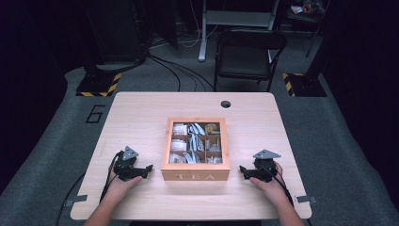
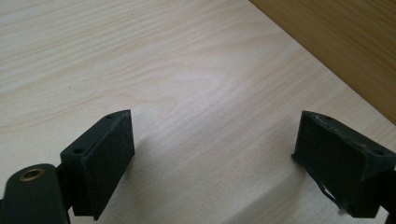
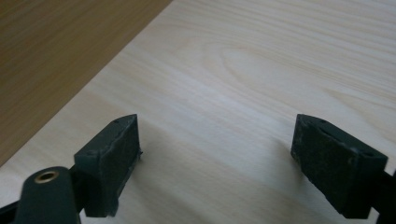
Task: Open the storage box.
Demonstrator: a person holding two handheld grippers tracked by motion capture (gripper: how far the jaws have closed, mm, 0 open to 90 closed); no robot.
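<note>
One wooden tea box (image 1: 195, 175) sits on one table (image 1: 141, 113), its inside split into nine compartments in three rows of three, each holding tea packets too small and crowded to count; one word, TEA, is lettered on its front wall. Two grippers lie on the tabletop, the left gripper (image 1: 147, 168) on one side of the box and the right gripper (image 1: 243, 170) on the other, each held by one hand, each with two black jaws set wide apart and one grey three-cornered plate on top. Behind the table stands one folding chair (image 1: 249, 49); two yellow-and-black striped bases (image 1: 99, 84) rest on the floor, one to each side.

Bright table (image 1: 141, 113), dark surroundings, soft shadows, slight blur
</note>
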